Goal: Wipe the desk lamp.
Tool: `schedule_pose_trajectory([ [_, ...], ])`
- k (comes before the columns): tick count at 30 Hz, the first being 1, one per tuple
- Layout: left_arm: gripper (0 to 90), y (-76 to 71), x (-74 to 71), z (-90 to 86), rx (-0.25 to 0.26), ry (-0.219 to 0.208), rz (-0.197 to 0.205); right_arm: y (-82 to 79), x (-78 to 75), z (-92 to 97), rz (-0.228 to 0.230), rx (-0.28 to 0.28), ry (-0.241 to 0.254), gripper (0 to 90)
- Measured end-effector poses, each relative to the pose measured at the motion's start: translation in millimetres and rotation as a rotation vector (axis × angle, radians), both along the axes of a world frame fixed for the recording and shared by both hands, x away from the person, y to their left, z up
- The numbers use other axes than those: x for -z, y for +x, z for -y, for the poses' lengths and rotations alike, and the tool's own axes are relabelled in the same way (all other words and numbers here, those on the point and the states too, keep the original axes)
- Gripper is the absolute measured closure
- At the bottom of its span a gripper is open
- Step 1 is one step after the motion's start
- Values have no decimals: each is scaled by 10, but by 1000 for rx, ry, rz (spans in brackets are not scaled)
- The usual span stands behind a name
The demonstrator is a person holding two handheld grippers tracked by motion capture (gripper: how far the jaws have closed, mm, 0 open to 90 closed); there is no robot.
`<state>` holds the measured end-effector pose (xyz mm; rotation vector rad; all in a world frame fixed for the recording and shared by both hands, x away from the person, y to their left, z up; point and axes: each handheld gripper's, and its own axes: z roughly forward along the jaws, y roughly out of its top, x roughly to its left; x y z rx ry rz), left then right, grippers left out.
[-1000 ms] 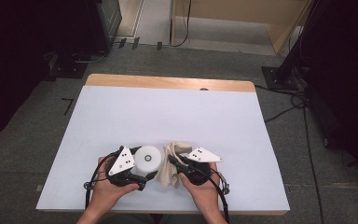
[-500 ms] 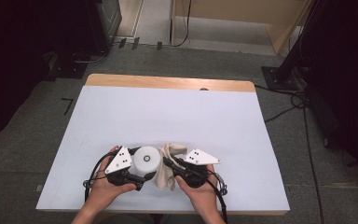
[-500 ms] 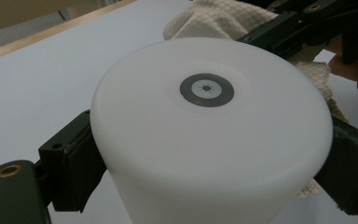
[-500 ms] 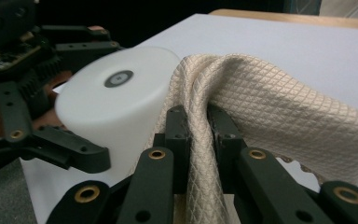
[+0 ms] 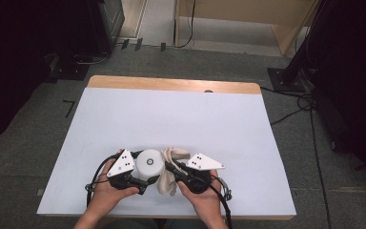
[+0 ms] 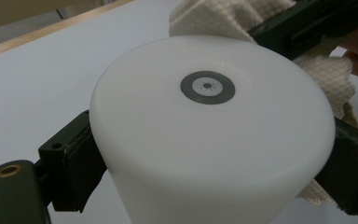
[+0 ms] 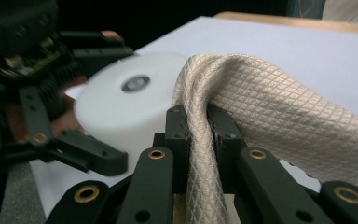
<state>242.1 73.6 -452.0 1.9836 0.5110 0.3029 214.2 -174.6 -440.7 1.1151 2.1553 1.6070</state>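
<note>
High view: white tabletop, wooden far edge, grey carpet around, dark stands at 10 and 2 o'clock; white cup at 6 o'clock.

Left gripper view: left claw clamped on cup.

Right gripper view: right claw clenched on beige cloth, touching cup.
</note>
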Motion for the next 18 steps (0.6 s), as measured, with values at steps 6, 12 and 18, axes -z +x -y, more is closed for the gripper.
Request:
schedule_pose_trajectory([
  [6,86,10,-18,5,0,14,-11,93,275,-27,-99,2,-58,804],
  [12,86,6,-12,3,1,11,-12,118,371,-43,-131,4,-87,805],
  [18,85,4,-1,2,-1,3,-12,83,215,-26,-97,6,-57,805],
])
